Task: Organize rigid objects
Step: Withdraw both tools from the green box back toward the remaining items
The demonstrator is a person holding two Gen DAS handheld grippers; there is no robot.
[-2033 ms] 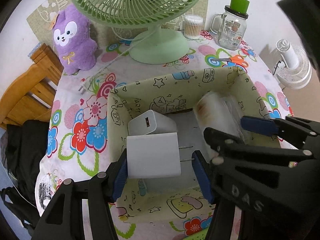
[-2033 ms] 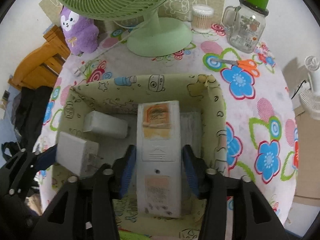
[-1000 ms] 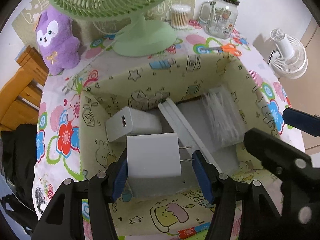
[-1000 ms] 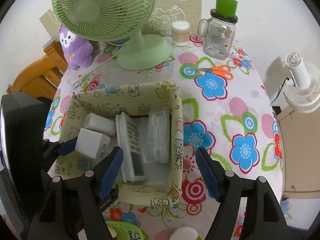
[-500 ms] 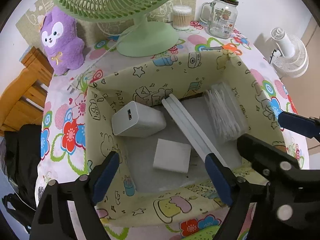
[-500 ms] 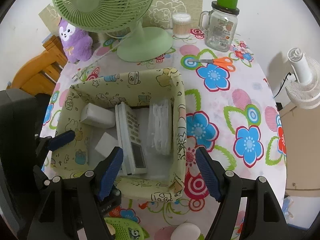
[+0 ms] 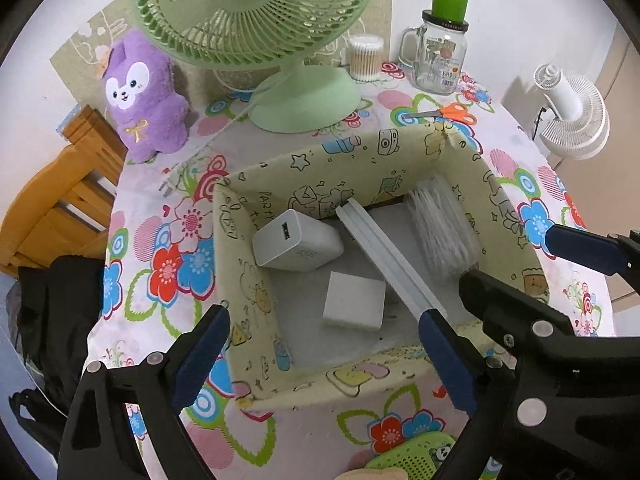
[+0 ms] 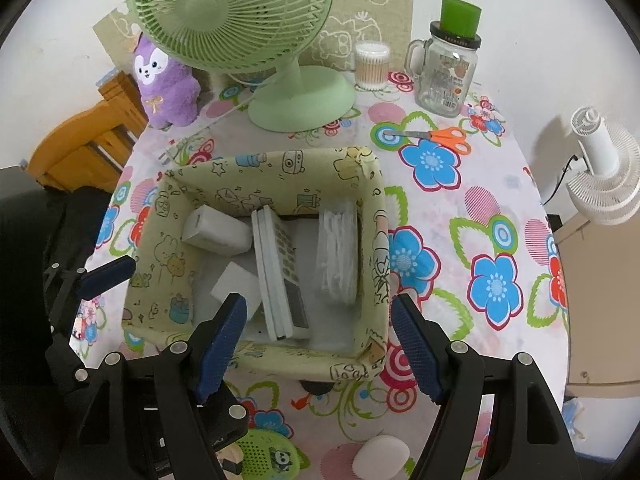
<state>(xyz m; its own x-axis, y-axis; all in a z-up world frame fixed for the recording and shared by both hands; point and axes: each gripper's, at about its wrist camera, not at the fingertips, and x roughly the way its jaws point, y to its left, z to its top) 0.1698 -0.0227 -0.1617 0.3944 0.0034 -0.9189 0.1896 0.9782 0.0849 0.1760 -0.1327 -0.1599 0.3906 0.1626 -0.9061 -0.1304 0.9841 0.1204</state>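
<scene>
My left gripper [image 7: 324, 354] hangs empty, its jaws having just spread wide; the small white square charger [image 7: 354, 307] lies on the floor of the yellow cartoon-print fabric box [image 7: 308, 390], near side. My right gripper [image 8: 316, 346] gapes empty too.

"PARTY" printed on inner wall of fabric box [image 7: 256, 200] (cartoon pattern); jar label illegible.
</scene>
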